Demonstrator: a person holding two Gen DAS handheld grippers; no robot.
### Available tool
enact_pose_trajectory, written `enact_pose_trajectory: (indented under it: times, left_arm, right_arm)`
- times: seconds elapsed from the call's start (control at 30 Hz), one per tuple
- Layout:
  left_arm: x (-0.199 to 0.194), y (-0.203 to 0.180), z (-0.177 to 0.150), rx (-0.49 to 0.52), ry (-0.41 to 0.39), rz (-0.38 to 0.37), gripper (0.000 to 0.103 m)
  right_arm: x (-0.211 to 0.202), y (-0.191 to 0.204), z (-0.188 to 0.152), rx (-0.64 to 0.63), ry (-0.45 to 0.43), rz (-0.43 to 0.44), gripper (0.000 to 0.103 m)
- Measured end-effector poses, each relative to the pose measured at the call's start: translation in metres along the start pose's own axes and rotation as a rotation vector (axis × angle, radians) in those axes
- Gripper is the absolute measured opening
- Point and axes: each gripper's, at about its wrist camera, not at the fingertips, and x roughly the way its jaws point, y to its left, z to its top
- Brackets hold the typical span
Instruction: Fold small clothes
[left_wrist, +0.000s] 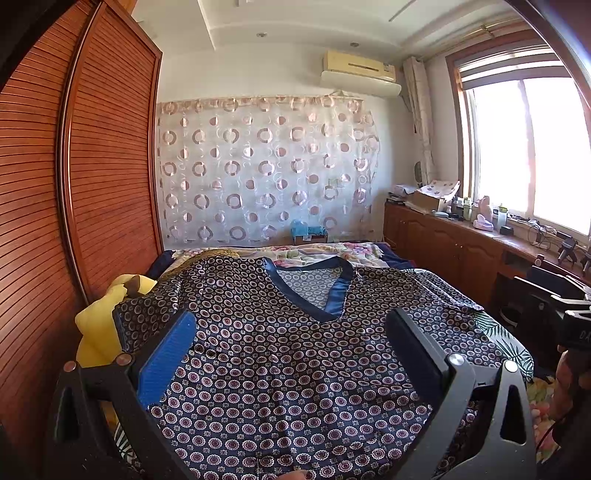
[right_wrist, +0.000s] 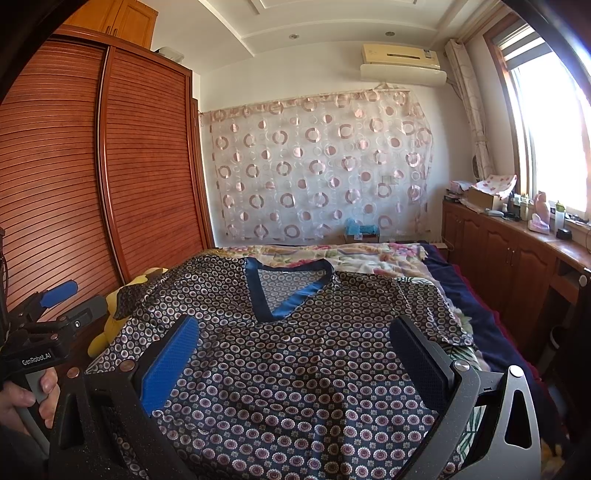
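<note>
Now both tools, left tool (left_wrist: 291, 339) and right tool (right_wrist: 295, 343), gape apart above the spread patterned shirt (right_wrist: 295, 369).

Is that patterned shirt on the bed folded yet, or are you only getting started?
Only starting. Done: the shirt lies spread flat on the bed, V-neck facing away, both sleeves out. In hand: nothing; the left gripper and right gripper hover open above it, gripping no cloth. Left: every fold, sleeves and body alike.

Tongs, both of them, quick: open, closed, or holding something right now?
Left tongs: open, holding nothing, poised over the patterned shirt.
Right tongs: open, holding nothing, over the same shirt.
</note>
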Motion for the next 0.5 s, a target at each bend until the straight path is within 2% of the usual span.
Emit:
enact_pose_trajectory:
  times: [0.5]
  left_arm:
    - [0.0002, -0.0016, 0.0009, 0.002, -0.003, 0.002, 0.103]
  right_arm:
    - [-0.0023, 0.0019, 0.0, -0.001, -0.001, 0.0, 0.103]
